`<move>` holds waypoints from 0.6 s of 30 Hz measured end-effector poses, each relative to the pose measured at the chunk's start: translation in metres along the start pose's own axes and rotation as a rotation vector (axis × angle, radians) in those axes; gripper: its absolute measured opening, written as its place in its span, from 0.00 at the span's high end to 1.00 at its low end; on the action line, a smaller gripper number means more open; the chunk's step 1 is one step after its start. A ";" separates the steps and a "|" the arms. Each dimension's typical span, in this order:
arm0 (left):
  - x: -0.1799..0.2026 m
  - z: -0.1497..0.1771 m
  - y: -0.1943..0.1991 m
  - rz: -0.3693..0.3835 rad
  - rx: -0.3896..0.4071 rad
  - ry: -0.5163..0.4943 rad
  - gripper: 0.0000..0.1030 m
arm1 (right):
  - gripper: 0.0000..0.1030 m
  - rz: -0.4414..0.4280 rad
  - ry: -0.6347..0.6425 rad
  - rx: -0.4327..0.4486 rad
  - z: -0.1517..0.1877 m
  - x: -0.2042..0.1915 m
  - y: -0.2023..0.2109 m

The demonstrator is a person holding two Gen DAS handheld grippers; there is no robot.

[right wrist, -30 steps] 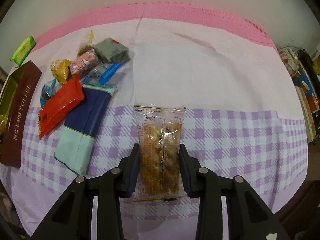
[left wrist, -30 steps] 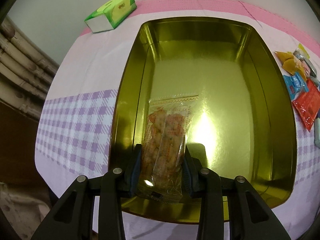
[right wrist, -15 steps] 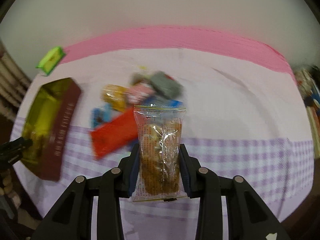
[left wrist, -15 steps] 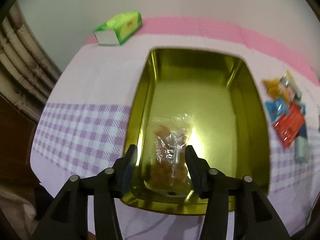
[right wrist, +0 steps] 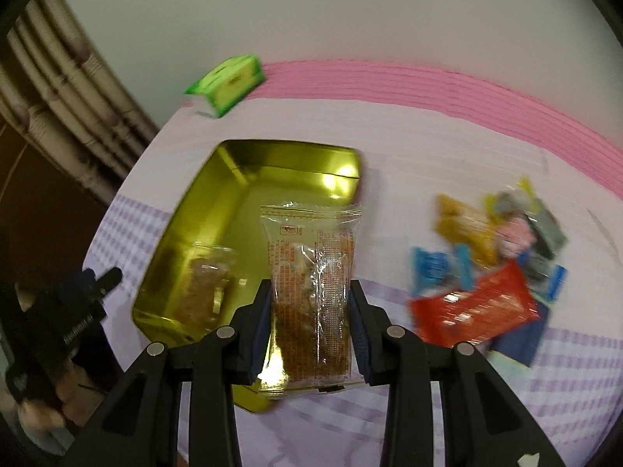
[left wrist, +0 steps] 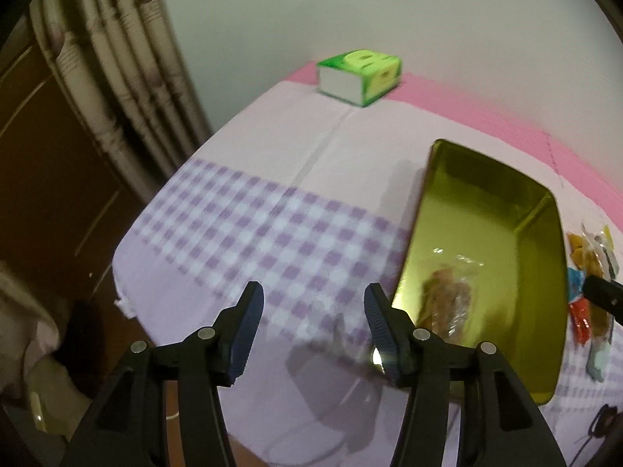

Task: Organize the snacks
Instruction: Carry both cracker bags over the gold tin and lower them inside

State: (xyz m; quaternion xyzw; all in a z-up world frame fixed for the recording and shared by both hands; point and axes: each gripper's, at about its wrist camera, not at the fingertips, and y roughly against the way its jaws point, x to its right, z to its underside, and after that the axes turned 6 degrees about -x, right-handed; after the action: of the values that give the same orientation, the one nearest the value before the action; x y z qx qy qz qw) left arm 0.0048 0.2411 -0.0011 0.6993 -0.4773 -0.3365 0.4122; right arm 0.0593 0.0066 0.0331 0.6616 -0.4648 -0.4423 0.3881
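While the left gripper [left wrist: 311,313] hangs over the purple-checked part of the tablecloth [left wrist: 272,233] with nothing between its blue pads, its jaws have just been opening and now stand wide apart; the gold tin [left wrist: 541,233] lies just to its right, and a clear snack packet [left wrist: 447,299] rests on the tin's floor near the near end. The right gripper [right wrist: 310,323] is clamped on a second clear packet [right wrist: 311,272] of brownish snacks, both pads pressing its lower sides, the packet standing upright above the near right corner of the same tin [right wrist: 249,163]; the packet inside the tin [right wrist: 206,284] shows to the left of it. To the right of the tin, on the cloth, sits a loose pile of wrapped snacks [right wrist: 490,264]: a red packet [right wrist: 475,307], blue ones, yellow and grey ones, though blur makes the smaller wrappers hard to tell apart; a green tissue pack [left wrist: 360,76] lies at the far edge by the pink border, well apart from the tin. At the lower left of the right wrist view the left gripper [right wrist: 105,278] appears, dark, beside the tin's left wall.
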 end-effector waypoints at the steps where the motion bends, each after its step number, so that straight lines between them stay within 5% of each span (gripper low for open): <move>1: -0.003 0.002 0.000 -0.009 0.000 0.006 0.47 | 0.68 -0.001 0.006 -0.005 -0.002 -0.006 -0.005; 18: -0.021 0.003 -0.010 -0.010 -0.030 0.054 0.46 | 0.67 0.099 0.073 -0.092 -0.015 -0.052 -0.071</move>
State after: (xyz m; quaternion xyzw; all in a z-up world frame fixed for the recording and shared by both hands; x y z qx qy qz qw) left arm -0.0005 0.2619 -0.0094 0.7041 -0.4575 -0.3266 0.4339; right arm 0.0836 0.0772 -0.0160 0.6350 -0.4619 -0.4189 0.4560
